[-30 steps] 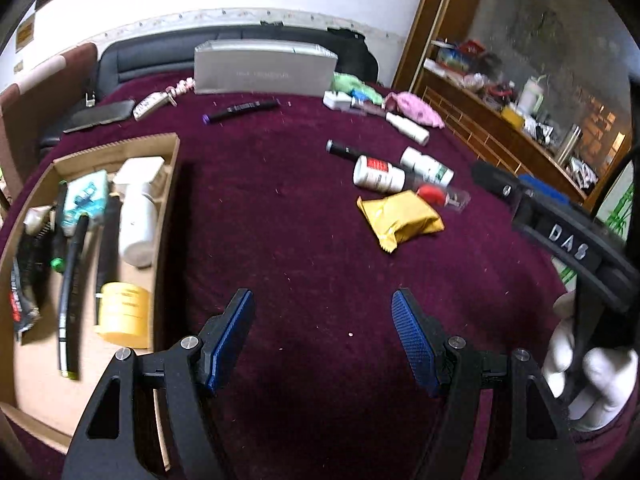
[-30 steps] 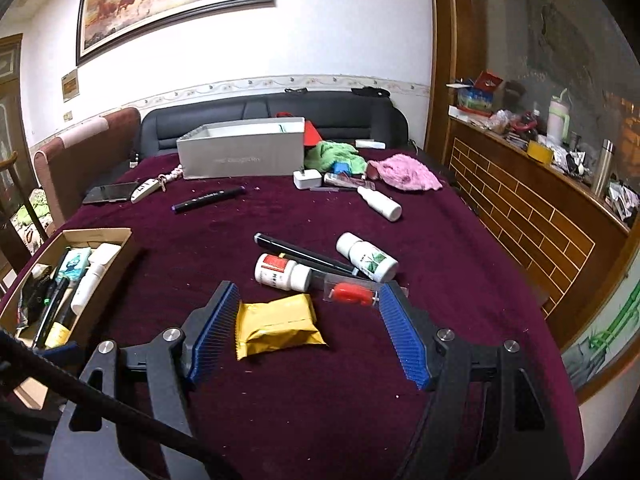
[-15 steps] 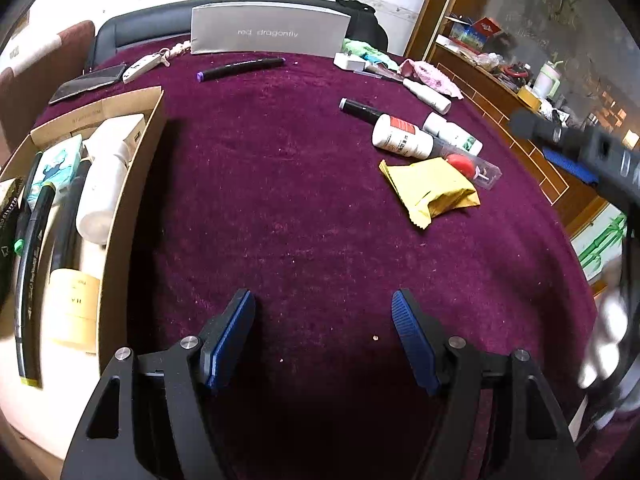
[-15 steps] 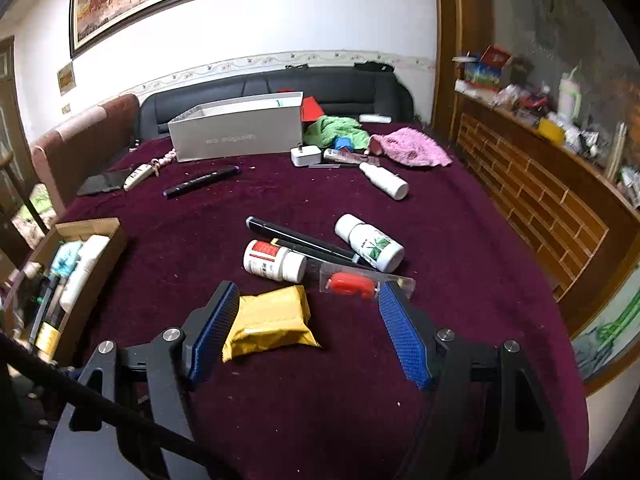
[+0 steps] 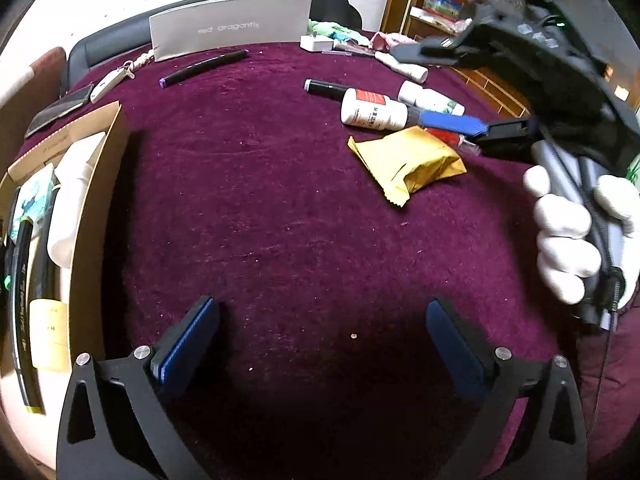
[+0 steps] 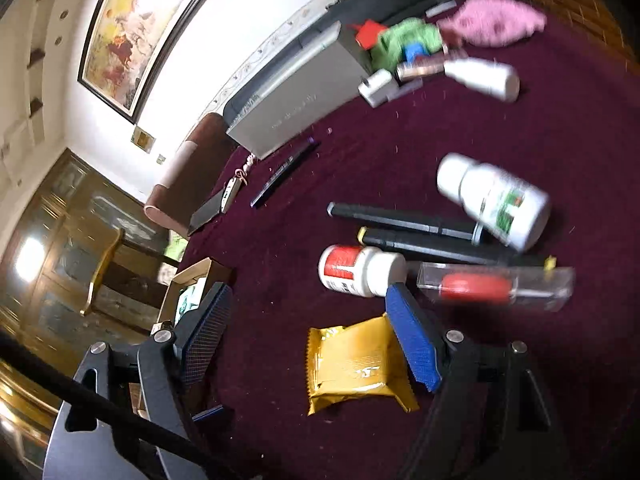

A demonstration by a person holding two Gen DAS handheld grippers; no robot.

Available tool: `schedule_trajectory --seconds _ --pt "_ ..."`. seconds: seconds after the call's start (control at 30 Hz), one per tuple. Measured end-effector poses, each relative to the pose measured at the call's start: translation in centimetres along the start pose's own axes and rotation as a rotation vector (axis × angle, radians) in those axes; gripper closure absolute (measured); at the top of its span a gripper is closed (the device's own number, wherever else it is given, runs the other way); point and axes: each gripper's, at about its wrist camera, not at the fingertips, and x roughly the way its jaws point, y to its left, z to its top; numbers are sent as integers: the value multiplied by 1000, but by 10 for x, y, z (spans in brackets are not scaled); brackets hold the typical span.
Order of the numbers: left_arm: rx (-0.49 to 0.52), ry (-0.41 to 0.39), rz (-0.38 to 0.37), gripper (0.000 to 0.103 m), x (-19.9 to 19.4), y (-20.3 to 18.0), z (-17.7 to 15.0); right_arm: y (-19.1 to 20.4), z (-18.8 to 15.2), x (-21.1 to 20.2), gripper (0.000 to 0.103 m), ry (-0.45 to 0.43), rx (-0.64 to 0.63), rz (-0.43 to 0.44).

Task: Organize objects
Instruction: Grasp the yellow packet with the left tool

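1. Reaching step judged in hand: right gripper [image 6: 308, 332], jaws wide apart, nothing held, tilted over yellow packet [image 6: 356, 364] at lower centre of right-wrist frame; blue pad [image 6: 412, 340] overlaps packet's rt edge.
2. Left gripper [image 5: 320, 344] spread apart, empty, low centre of frame over purple cloth [image 5: 260, 200].
3. Cardboard box [image 5: 100, 184] w/ sorted items seen at left edge.
4. Next move, est.: packet to be straddled by both pads, jaws squeezed, then carried to box.
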Motion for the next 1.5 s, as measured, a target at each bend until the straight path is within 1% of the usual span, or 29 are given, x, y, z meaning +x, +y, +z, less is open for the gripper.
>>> schedule_trajectory --seconds 0.07,0.13,0.17,0.2,0.23,0.27,0.3,0.33,0.37,0.4,0.47,0.5,0.6,0.7,0.73,0.8,0.83,0.87,0.97,1.0,1.07,1.13,1.3,1.33,1.37,1.4,1.43,1.47,1.5 --pt "18 10 23 2 2 -4 0 -12 -2 10 24 28 33 1" --pt "33 18 45 2 4 -8 0 -22 -5 19 24 83 75 16" --pt "45 23 59 2 5 -10 0 -21 -5 17 22 74 69 23" --pt "61 31 77 2 6 -13 -1 -20 -6 17 22 85 69 49" --pt "70 34 86 2 7 -14 -1 -19 -7 19 22 113 73 122" --pt "74 35 91 2 6 -15 -1 -15 -12 25 22 182 82 236" --pt "72 35 89 2 6 -14 -1 -12 -15 30 22 226 79 295" --pt "73 35 88 2 6 -14 -1 -4 -20 37 22 294 57 369" --pt "74 35 88 2 6 -14 -1 3 -23 40 22 332 34 410" --pt "72 35 88 2 6 -14 -1 10 -26 41 22 349 9 437" --pt "74 35 89 2 6 -14 -1 19 -27 34 22 327 -29 446" --pt "74 35 90 2 6 -15 -1 17 -26 32 22 316 -24 444" --pt "72 36 95 2 7 -15 0 2 -18 18 22 227 29 384" --pt "64 36 103 1 8 -16 1 -17 -5 -7 22 81 71 281" --pt "62 36 105 1 8 -16 1 -23 0 -20 22 15 75 220" --pt "59 35 110 1 8 -16 1 -28 5 -35 21 -65 80 126" --pt "58 35 111 1 8 -16 1 -33 7 -44 21 -112 89 63" --pt "58 35 111 1 8 -16 1 -35 6 -49 21 -136 98 32" --pt "58 37 112 1 8 -16 1 -42 10 -54 21 -175 122 -50" --pt "58 38 112 1 8 -16 1 -43 13 -53 21 -181 122 -71" --pt "60 50 113 1 9 -16 2 -40 14 -54 21 -210 105 -143" --pt "61 60 110 1 9 -15 3 -38 5 -61 21 -226 93 -175" --pt "62 71 99 2 9 -14 5 -46 5 -63 21 -221 117 -198" --pt "53 75 92 2 9 -13 7 -47 5 -64 21 -224 118 -200" --pt "35 75 68 2 8 -11 9 -47 4 -66 21 -230 118 -210" --pt "9 65 25 2 5 -9 13 -47 5 -65 21 -235 119 -216" --pt "-7 45 3 2 2 -7 16 -47 5 -67 21 -240 122 -219" --pt "-7 32 5 2 0 -7 18 -49 6 -68 22 -242 130 -216" --pt "16 1 29 2 -3 -8 22 -51 6 -69 21 -243 141 -211"
